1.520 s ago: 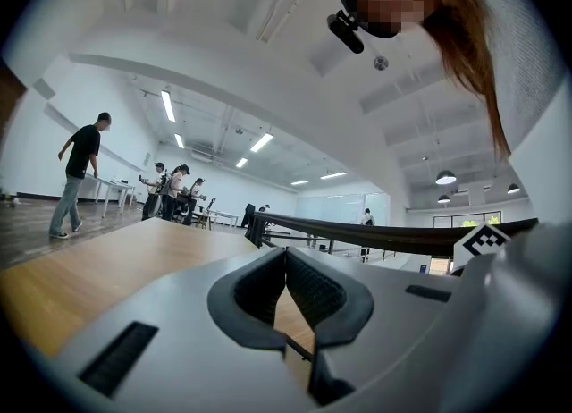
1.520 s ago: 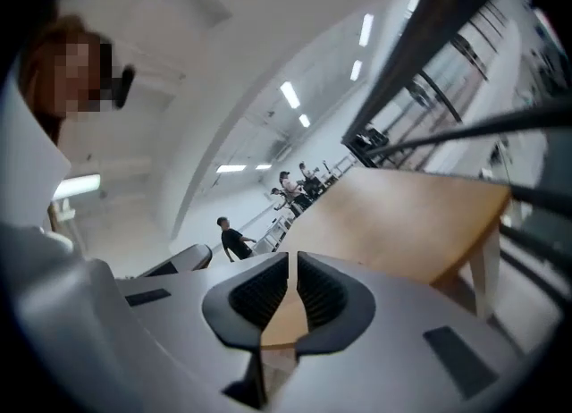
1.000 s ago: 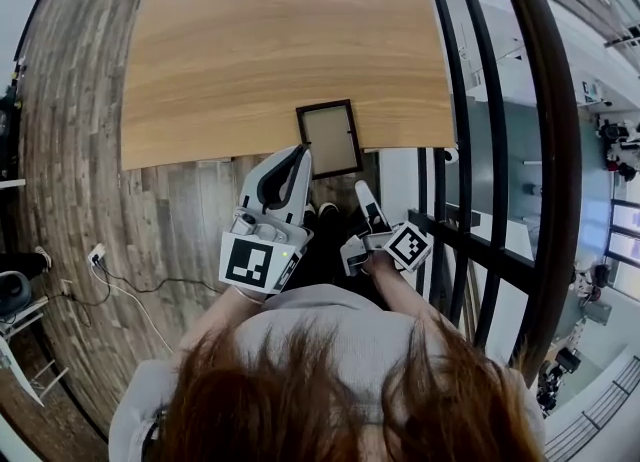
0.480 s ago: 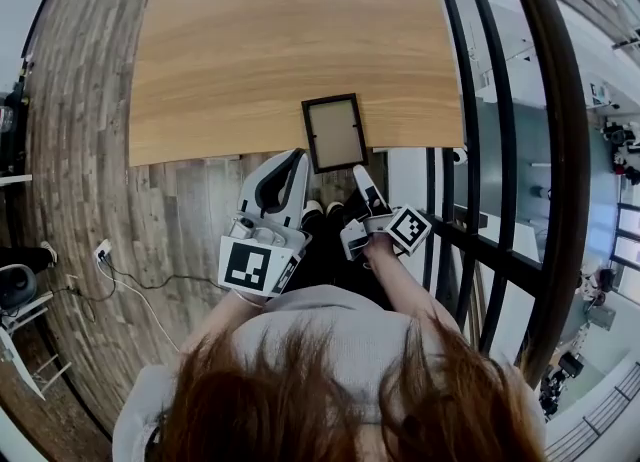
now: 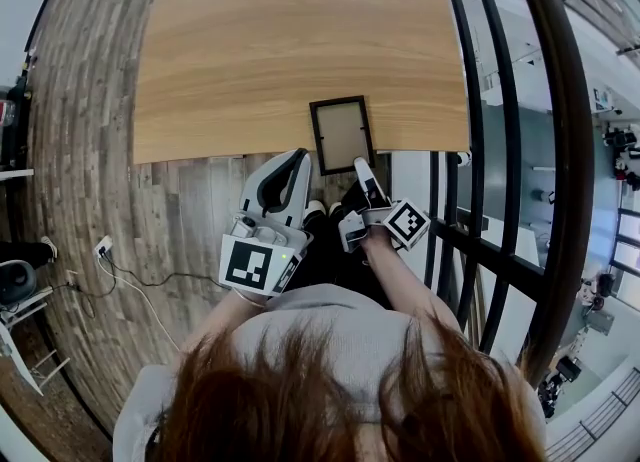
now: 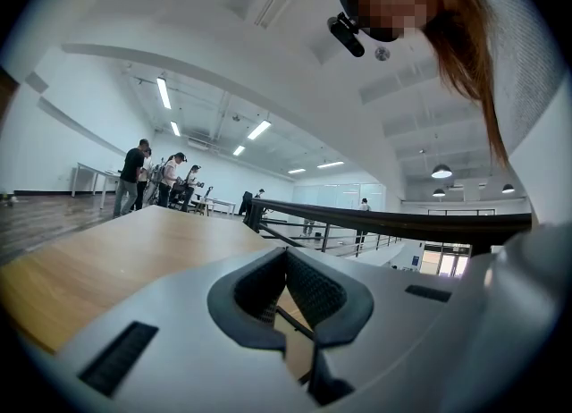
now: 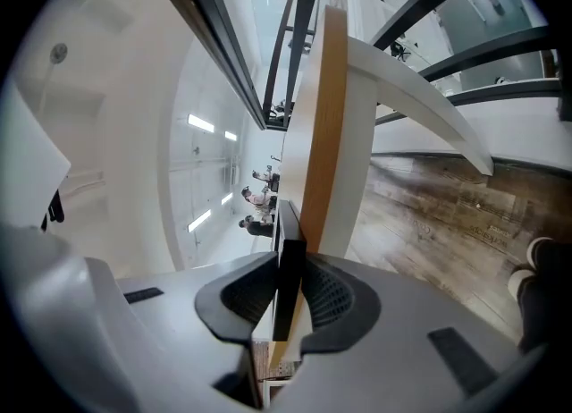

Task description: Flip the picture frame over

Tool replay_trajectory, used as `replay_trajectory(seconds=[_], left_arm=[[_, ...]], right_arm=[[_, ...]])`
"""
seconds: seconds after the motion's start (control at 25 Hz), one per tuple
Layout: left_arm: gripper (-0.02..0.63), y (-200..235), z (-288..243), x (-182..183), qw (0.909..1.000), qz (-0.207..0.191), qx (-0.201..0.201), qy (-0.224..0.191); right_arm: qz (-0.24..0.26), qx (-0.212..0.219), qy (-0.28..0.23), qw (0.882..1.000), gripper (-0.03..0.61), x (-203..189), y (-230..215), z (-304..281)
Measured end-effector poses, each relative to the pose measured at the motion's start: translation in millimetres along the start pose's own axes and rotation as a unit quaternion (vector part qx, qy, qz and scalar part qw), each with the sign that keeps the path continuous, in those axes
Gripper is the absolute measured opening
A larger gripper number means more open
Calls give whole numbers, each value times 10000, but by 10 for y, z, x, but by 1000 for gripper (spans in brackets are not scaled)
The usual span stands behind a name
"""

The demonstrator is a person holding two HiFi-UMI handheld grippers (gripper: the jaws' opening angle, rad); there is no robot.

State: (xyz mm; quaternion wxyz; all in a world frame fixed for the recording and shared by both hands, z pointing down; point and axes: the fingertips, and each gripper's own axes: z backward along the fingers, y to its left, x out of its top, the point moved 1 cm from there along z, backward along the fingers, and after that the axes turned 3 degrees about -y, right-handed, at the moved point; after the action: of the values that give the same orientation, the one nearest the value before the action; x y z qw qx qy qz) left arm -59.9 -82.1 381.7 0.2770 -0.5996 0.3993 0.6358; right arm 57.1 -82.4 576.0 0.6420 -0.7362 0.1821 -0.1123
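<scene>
The black picture frame (image 5: 340,135) lies flat at the near edge of the wooden table (image 5: 280,50), its near end jutting past the edge. My right gripper (image 5: 360,163) is at the frame's near right corner. In the right gripper view its jaws are closing (image 7: 290,264), and the frame's black edge (image 7: 289,223) stands between the pads, both touching it. My left gripper (image 5: 298,155) hovers just left of the frame below the table edge, shut and empty. In the left gripper view (image 6: 286,252) the tabletop (image 6: 134,250) stretches ahead.
Black railing bars (image 5: 470,100) run along the right of the table. Wooden floor (image 5: 90,150) lies to the left, with a white socket and cable (image 5: 100,250) on it. My shoes (image 5: 325,212) show under the table edge. Several people (image 6: 134,174) stand far off.
My right gripper has moved forward to the frame's near right corner and its jaws now hold the frame's edge between them. The left gripper has stayed put.
</scene>
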Motion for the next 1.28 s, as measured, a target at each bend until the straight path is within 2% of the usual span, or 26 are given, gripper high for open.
replay_trajectory(seconds=[0.12, 0.44, 0.72, 0.8, 0.84, 0.88, 0.92, 0.96, 1.0, 1.04, 1.08, 1.12, 1.24, 1.28], left_arm=[[6, 12, -2, 12, 10000, 2, -5, -26], [6, 22, 5, 46, 10000, 2, -26, -49], [6, 10, 13, 83, 9999, 2, -41, -93], [6, -2, 20, 101, 9999, -4, -48, -114], [6, -2, 26, 110, 9999, -6, -43, -125], [6, 1, 33, 118, 9999, -8, -35, -134], [6, 6, 39, 124, 9999, -11, -27, -142], [6, 12, 44, 128, 9999, -13, -19, -149], [6, 18, 47, 131, 9999, -15, -12, -153], [6, 27, 50, 132, 9999, -15, -4, -153], [6, 35, 53, 132, 9999, -13, 4, -150], [6, 42, 56, 131, 9999, -11, 12, -147], [6, 50, 65, 130, 9999, -8, 21, -151], [6, 53, 71, 132, 9999, -6, 24, -156]], right_arm=[[-92, -48, -110, 9999, 91, 3, -33, 22], [-1, 99, -388, 9992, 86, 110, 274, 52], [662, 110, -661, 9956, 84, 382, 588, 66], [1105, 89, -641, 9918, 84, 455, 712, 55], [1493, 59, -608, 9869, 84, 483, 795, 45], [1988, -3, -567, 9784, 84, 507, 882, 36], [2584, -110, -521, 9646, 84, 526, 966, 28], [3269, -249, -477, 9435, 84, 538, 1045, 21], [4005, -397, -439, 9144, 84, 544, 1120, 12], [4707, -525, -411, 8798, 84, 543, 1190, 1], [5281, -614, -391, 8460, 84, 532, 1252, -12], [5691, -671, -374, 8187, 84, 517, 1301, -24], [6448, -853, -288, 7590, 84, 453, 1366, -42], [6718, -936, -243, 7344, 84, 424, 1377, -47]])
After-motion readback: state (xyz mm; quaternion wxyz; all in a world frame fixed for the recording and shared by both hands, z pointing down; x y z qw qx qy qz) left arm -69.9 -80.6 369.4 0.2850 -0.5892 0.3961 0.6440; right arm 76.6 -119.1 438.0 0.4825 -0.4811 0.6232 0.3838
